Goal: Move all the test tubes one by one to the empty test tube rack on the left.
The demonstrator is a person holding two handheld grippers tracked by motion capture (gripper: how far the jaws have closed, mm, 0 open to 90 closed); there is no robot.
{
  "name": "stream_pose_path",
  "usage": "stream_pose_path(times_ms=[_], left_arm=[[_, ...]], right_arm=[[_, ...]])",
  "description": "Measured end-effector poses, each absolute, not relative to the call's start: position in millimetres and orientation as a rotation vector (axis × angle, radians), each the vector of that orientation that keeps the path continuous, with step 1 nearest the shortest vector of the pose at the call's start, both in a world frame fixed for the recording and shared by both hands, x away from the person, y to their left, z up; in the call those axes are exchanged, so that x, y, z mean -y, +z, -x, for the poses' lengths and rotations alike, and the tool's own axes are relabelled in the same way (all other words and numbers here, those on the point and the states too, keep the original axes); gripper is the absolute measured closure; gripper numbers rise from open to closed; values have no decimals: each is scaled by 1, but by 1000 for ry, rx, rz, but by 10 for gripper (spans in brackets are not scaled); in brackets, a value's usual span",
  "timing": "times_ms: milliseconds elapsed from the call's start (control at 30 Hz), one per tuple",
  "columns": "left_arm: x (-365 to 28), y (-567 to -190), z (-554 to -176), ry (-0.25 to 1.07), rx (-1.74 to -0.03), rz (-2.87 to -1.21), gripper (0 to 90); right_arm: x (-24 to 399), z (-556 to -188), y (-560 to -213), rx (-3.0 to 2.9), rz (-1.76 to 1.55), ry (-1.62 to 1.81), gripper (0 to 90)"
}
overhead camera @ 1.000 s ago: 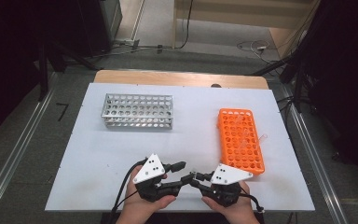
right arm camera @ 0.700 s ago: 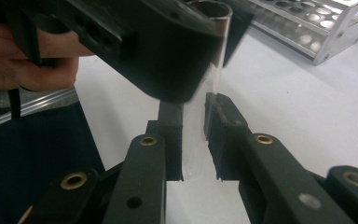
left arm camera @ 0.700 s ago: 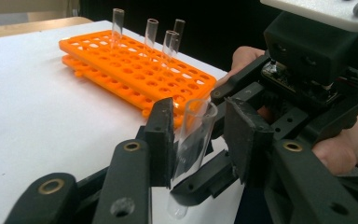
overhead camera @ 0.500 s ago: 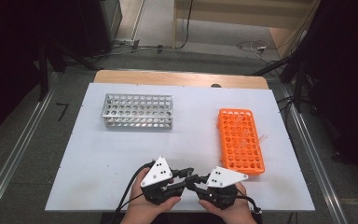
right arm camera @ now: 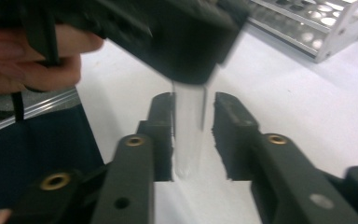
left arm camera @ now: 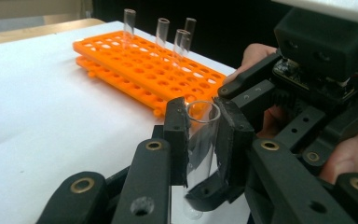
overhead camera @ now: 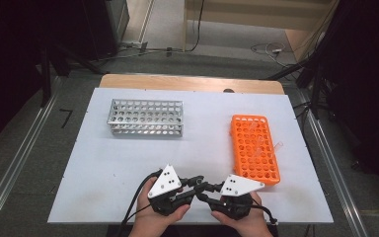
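Note:
A clear test tube [left arm camera: 200, 140] stands upright between the jaws of my left gripper [left arm camera: 203, 135], whose pads have just closed and now press it on both sides. My right gripper [right arm camera: 193, 135] faces it from the opposite side. Its jaws have just been opening, and the same tube [right arm camera: 189, 135] is still between them with a gap at one pad. In the high view the left gripper [overhead camera: 197, 183] and the right gripper [overhead camera: 203, 190] meet tip to tip near the table's front edge.
An orange tube rack [overhead camera: 254, 148] lies at the right with several clear tubes [left arm camera: 161, 30] standing in it. A metal rack [overhead camera: 145, 117] sits at the back left. The white table top [overhead camera: 103, 168] is bare around the hands.
Both hands stay at the front edge with the gripper tips together. The left gripper's plate has edged slightly towards the right gripper.

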State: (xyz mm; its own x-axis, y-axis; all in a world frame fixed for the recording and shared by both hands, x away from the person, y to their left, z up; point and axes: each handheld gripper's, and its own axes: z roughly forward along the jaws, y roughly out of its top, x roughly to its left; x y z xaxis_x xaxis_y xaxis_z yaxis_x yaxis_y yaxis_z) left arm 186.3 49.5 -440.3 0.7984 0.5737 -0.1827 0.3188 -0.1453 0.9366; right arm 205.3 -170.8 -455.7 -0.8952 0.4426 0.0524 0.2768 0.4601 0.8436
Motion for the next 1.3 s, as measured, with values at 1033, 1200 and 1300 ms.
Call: stream_pose_path(times_ms=[1033,1200,1300], left_arm=[[-90,-413,-246,327,-786,-1700,758],[-98,-408,-264,350,-813,-1690,758],[-103,-405,-276,366,-834,-1686,758]], right_arm=[[306,-214,-447,-2335,-869,1438,0],[323,-217,-446,-2287,-897,1410,0],[331,-220,-445,-2266,-917,1416,0]])
